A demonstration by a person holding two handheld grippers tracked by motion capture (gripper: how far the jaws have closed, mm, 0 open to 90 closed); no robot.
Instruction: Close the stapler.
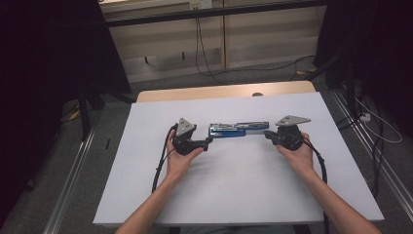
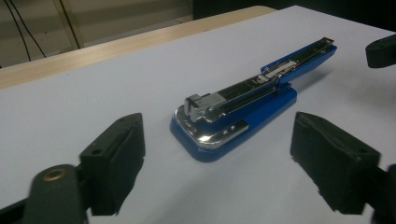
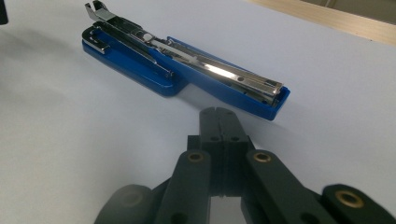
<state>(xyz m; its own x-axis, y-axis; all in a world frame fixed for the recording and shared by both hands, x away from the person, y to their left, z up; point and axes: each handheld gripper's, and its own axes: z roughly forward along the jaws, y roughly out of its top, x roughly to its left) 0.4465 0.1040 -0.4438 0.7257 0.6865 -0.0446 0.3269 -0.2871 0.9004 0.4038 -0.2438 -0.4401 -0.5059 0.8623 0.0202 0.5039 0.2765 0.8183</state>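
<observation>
A blue stapler (image 1: 238, 129) lies swung open flat on the white tabletop (image 1: 229, 190), its chrome magazine facing up. My left gripper (image 1: 209, 142) lies at the stapler's left end. In the left gripper view its jaws stand wide open (image 2: 217, 137), and the stapler (image 2: 233, 112) rests just ahead of them, untouched. My right gripper (image 1: 267, 135) lies at the stapler's right end. In the right gripper view its jaws (image 3: 218, 114) are pressed together with nothing between them, a short gap from the stapler's blue tip (image 3: 275, 100). The right gripper's tip (image 2: 380, 49) also shows in the left gripper view.
A wooden strip (image 1: 224, 91) runs along the table's far edge. Black cables (image 1: 158, 165) trail from both grippers toward the near edge. Past the table are grey floor, metal rails (image 1: 73, 180) on either side, dark curtains and wall panels with hanging wires.
</observation>
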